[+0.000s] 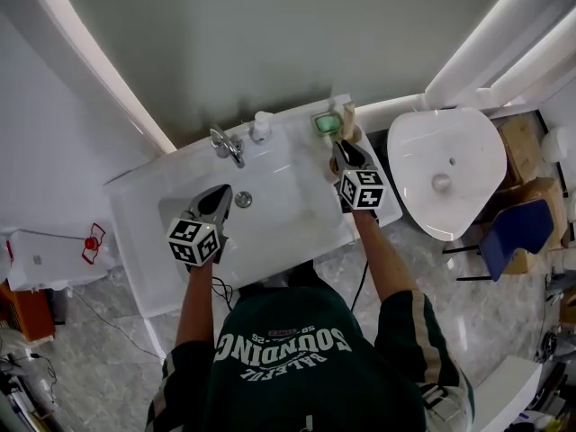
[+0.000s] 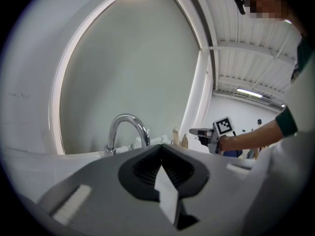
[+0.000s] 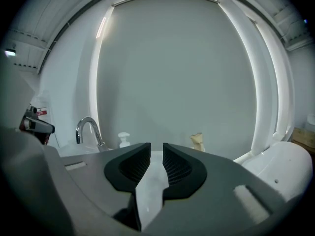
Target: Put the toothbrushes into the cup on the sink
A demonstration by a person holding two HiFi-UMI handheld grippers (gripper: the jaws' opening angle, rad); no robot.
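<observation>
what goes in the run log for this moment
left tongs: shut, empty, over basin | right tongs: open, empty, over right edge of sink

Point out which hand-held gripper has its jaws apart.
The right hand-held gripper: a gap shows between its empty jaws. The left hand-held gripper is shut.

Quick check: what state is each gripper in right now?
Left gripper: closed, holding nothing.
Right gripper: open, nothing between its jaws.
</observation>
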